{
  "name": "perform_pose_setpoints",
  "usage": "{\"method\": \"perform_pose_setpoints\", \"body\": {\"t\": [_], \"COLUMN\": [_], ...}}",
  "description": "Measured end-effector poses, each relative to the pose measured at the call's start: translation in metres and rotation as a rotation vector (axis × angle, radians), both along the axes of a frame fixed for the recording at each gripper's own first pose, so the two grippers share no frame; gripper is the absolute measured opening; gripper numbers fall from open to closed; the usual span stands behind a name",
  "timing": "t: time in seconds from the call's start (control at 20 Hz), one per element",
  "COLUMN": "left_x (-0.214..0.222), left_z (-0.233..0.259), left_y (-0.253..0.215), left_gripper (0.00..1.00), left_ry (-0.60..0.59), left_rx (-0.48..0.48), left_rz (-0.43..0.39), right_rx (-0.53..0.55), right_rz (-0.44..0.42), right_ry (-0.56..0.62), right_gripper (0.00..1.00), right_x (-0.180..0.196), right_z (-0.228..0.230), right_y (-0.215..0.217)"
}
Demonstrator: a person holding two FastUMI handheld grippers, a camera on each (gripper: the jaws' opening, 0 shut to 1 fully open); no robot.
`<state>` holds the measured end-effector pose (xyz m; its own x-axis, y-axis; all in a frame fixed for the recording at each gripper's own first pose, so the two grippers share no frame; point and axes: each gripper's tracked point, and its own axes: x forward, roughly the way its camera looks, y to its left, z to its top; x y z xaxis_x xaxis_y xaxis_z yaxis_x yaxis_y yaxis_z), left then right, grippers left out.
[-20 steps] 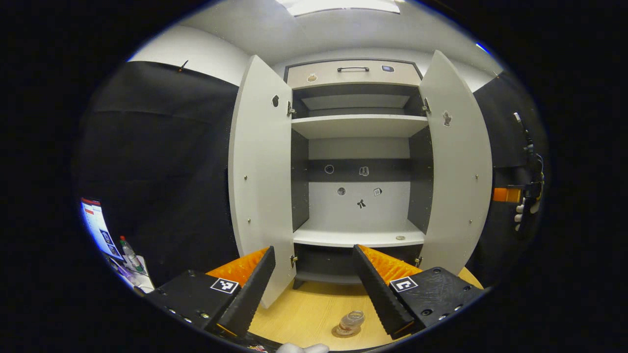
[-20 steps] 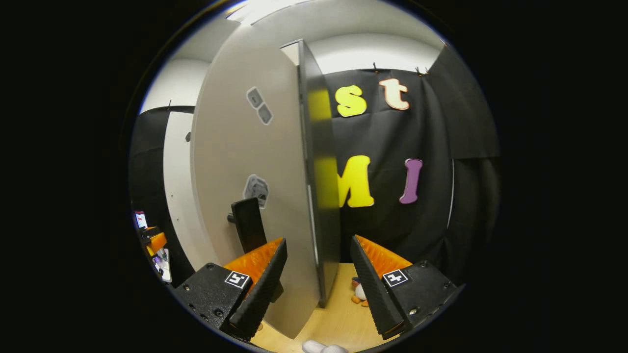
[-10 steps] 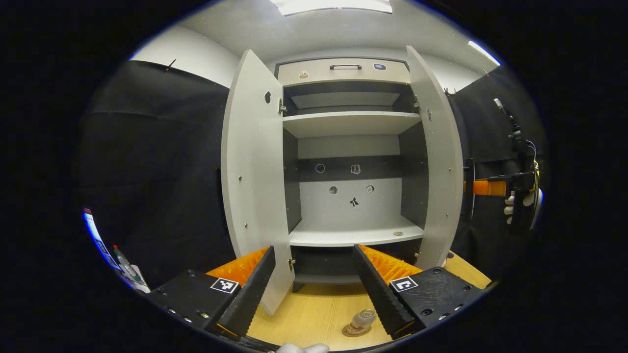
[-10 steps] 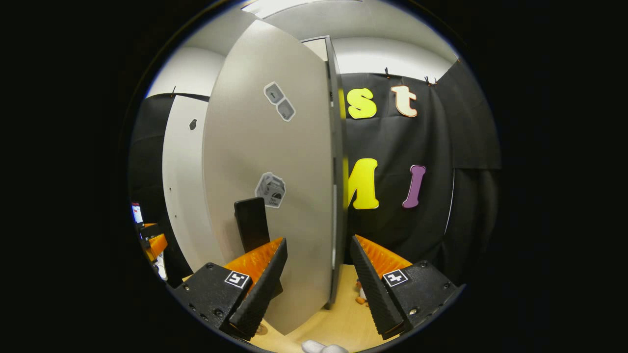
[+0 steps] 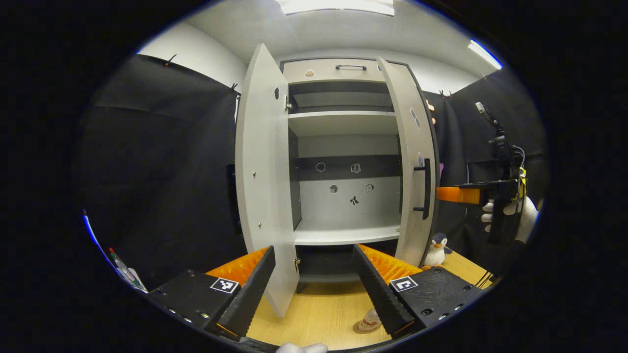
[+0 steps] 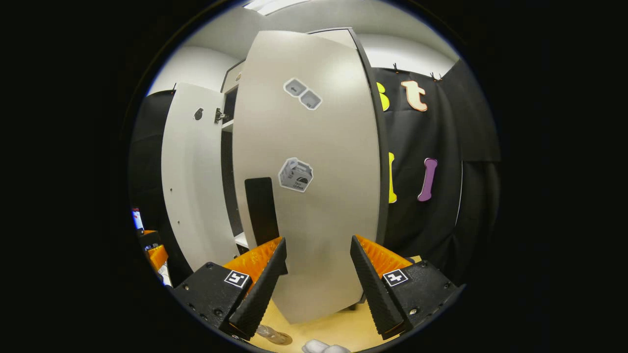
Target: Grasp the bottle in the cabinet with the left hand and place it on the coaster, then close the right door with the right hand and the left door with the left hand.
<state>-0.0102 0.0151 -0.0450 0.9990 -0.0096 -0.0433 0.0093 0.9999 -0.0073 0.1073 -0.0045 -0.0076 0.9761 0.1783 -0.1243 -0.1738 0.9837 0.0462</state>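
Bottle (image 5: 372,317) stands on the coaster (image 5: 367,328) on the counter (image 5: 319,314), near edge, just in front of the cabinet (image 5: 343,162); right finger of the left gripper (image 5: 314,284) covers part of it. In the right gripper view the bottle (image 6: 267,332) shows low, beside that gripper's left finger.

Left gripper: fingers (image 5: 250,289) spread wide, released, nothing between them. Hangs above the counter facing the cabinet interior. Left finger overlaps the lower edge of the left door (image 5: 262,181).

Right gripper (image 6: 314,284): fingers (image 6: 262,287) apart, released, holding nothing. Points at the outer face of the right door (image 6: 314,196), close to it; whether the tips touch the panel, cannot tell. In the left gripper view this gripper (image 5: 458,194) shows at far right, held level by a gloved hand (image 5: 510,215), tips near the door's outer side.

Right door (image 5: 414,166): partly swung in, at an angle across the cabinet's right side, dark handle (image 5: 426,189) visible. Stickers (image 6: 296,175) on its outer face.

Left door: wide open, edge toward the camera.

Cabinet shelves (image 5: 343,235): bare apart from small stickers on the back panel.

Toy penguin (image 5: 435,249) sits on the counter right of the cabinet, just beside the right door's lower corner.
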Motion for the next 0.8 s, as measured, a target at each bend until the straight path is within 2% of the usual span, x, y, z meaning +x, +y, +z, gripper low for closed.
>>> {"method": "perform_pose_setpoints", "body": {"t": [0.15,0.4,0.6,0.8], "left_x": [0.0,0.006,0.029,0.055], "left_z": [0.004,0.011,0.024,0.037], "left_y": [0.017,0.067,0.127,0.181], "left_gripper": [0.95,0.96,0.96,0.96], "left_ry": [-0.024,-0.039,-0.073,-0.092], "left_rx": [-0.026,-0.03,0.008,0.047], "left_rz": [-0.003,0.056,0.13,0.194], "right_rx": [-0.019,-0.011,-0.003,0.009], "right_rz": [-0.022,-0.063,-0.101,-0.179], "right_ry": [0.013,0.042,0.071,0.077], "right_gripper": [0.81,0.81,0.81,0.81], "right_x": [-0.015,-0.061,-0.104,-0.142], "right_z": [-0.003,-0.018,-0.031,-0.039], "right_y": [-0.005,-0.018,-0.029,-0.046]}}
